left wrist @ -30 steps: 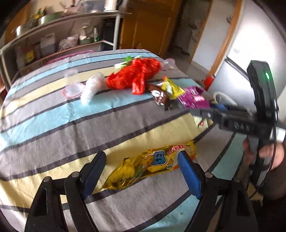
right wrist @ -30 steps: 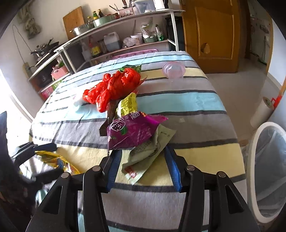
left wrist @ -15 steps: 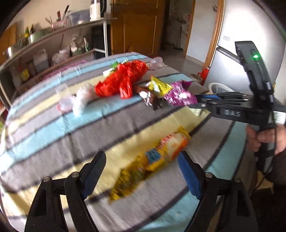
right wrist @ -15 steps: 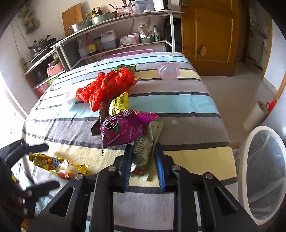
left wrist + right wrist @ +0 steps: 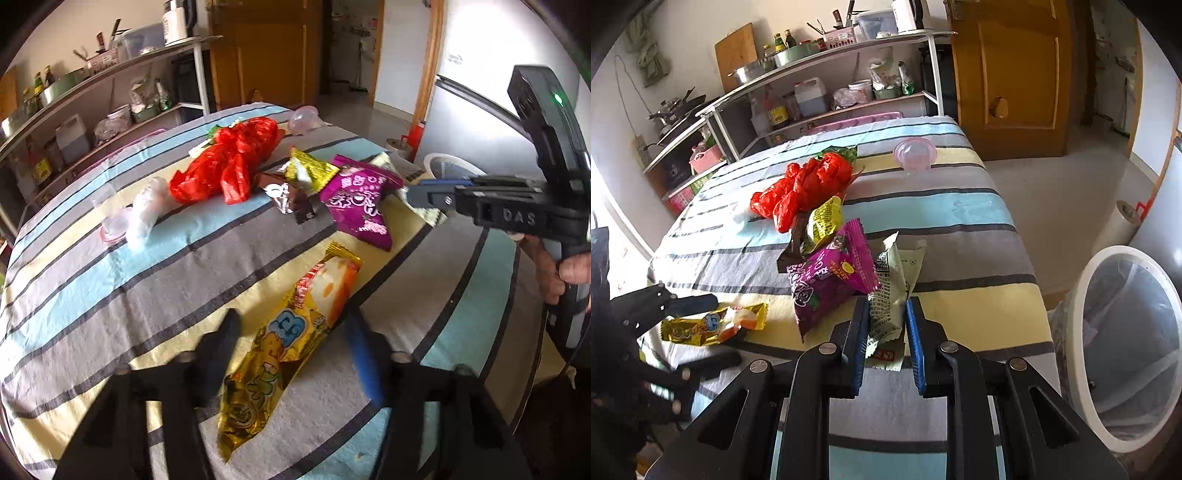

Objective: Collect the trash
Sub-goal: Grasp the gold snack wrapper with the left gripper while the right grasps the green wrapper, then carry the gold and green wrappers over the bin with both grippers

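A yellow snack wrapper [image 5: 295, 332] lies on the striped tablecloth [image 5: 110, 295]. It sits between the jaws of my left gripper [image 5: 291, 321], which are closing and stand just clear of it. My right gripper [image 5: 886, 310] is shut on a pale wrapper [image 5: 890, 291] and holds it upright at the table's near edge. A purple wrapper [image 5: 827, 280] leans against it. Behind are a yellow-green wrapper [image 5: 825, 219], a brown wrapper [image 5: 291, 199] and a crumpled red plastic bag [image 5: 805, 184].
A white-rimmed bin with a clear liner [image 5: 1086, 332] stands on the floor right of the table. A pink bowl [image 5: 915, 153] sits at the far edge. A clear cup [image 5: 107, 206] and white bag [image 5: 147, 210] lie at the left. Shelves [image 5: 831, 107] stand behind.
My right gripper shut on the pale wrapper and raised it upright. My left gripper rolled, so the yellow wrapper runs lengthwise between its jaws, and the jaws have narrowed.
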The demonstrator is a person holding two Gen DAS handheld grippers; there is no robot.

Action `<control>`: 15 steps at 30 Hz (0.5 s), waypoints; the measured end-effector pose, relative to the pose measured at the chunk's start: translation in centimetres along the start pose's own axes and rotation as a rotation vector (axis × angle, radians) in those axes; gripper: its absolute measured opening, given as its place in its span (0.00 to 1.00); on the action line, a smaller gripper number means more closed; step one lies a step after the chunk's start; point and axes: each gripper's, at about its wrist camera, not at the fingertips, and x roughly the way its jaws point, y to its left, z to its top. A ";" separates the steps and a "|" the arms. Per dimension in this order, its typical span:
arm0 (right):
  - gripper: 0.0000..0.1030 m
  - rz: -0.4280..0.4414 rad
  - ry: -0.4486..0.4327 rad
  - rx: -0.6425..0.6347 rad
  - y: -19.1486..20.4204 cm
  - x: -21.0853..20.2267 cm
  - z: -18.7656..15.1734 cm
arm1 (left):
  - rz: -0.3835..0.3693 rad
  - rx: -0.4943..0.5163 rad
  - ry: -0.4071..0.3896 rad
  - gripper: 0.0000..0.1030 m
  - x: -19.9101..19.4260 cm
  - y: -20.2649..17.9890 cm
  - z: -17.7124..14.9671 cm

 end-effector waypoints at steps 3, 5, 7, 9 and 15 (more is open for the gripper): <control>0.21 0.009 -0.005 0.003 -0.2 -0.3 -0.3 | 0.008 -0.012 0.001 0.34 -0.2 0.0 0.0; 0.21 0.011 -0.010 0.007 -0.3 -0.5 -0.4 | 0.014 -0.020 0.004 0.27 -0.2 0.0 0.0; 0.21 0.012 -0.019 0.009 -0.4 -0.8 -0.5 | 0.029 -0.038 -0.003 0.24 -0.4 0.0 0.0; 0.21 0.014 -0.026 0.011 -0.4 -1.1 -0.5 | 0.035 -0.054 -0.014 0.22 -0.6 0.0 0.0; 0.21 0.017 -0.056 0.015 -0.8 -2.6 -0.8 | 0.017 -0.098 -0.050 0.19 -1.7 0.0 0.7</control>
